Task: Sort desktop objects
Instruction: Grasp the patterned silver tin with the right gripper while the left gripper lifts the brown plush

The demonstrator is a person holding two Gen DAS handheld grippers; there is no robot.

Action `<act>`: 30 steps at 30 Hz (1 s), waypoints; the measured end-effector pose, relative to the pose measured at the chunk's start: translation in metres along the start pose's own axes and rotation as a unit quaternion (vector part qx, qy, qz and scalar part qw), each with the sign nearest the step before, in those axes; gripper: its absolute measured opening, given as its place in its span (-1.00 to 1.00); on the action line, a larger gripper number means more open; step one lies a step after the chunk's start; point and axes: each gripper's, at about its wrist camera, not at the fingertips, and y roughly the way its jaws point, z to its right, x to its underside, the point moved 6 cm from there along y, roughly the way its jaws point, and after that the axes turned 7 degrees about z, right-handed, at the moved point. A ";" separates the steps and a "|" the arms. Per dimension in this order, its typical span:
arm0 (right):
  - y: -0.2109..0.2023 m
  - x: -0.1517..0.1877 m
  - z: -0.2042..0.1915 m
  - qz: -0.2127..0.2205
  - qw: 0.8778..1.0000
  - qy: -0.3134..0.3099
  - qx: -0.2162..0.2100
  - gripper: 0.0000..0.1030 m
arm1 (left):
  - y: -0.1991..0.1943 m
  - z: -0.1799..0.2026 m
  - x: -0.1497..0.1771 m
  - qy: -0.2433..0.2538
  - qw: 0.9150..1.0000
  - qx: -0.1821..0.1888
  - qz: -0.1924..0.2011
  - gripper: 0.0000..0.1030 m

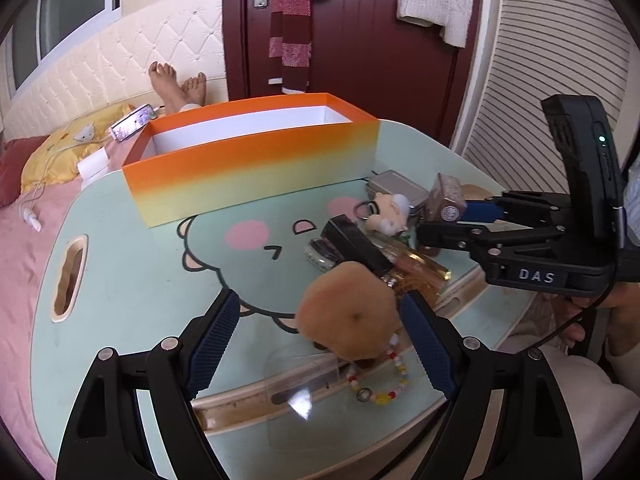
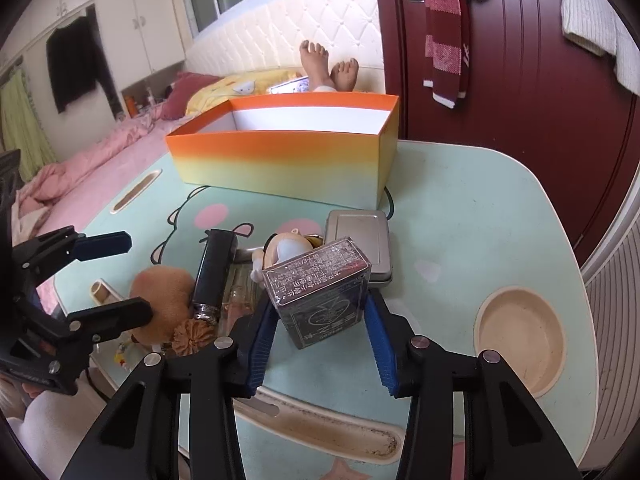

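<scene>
Silvery foil-wrapped box [image 2: 320, 288] pinched between right gripper [image 2: 320, 320] pads; left gripper [image 1: 320, 344] spread wide around tan plush ball [image 1: 348, 320], not pressing.

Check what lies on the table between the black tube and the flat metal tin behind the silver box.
A small plush figure keychain lies between the black tube and the metal tin, behind the silver box; the right wrist view shows it best.

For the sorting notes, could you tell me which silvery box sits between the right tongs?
The tall foil-wrapped printed box; the flat plain metal tin lies behind it.
</scene>
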 end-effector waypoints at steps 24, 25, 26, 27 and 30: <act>-0.011 -0.026 0.005 0.042 0.999 0.025 -0.010 -0.17 | -0.017 -0.058 -0.040 -0.059 0.997 -0.044 0.034 -0.22; -0.012 -0.032 0.006 0.047 0.998 0.026 -0.012 -0.17 | -0.018 -0.063 -0.050 -0.061 0.996 -0.049 0.041 -0.22; -0.012 -0.041 0.006 0.054 0.998 0.027 -0.013 -0.17 | -0.019 -0.068 -0.062 -0.062 0.995 -0.054 0.051 -0.22; -0.012 -0.050 0.007 0.060 0.998 0.027 -0.013 -0.16 | -0.021 -0.072 -0.074 -0.065 0.994 -0.060 0.062 -0.22; -0.012 -0.082 0.006 0.087 0.996 0.018 -0.006 -0.16 | -0.022 -0.088 -0.111 -0.076 0.990 -0.074 0.092 -0.22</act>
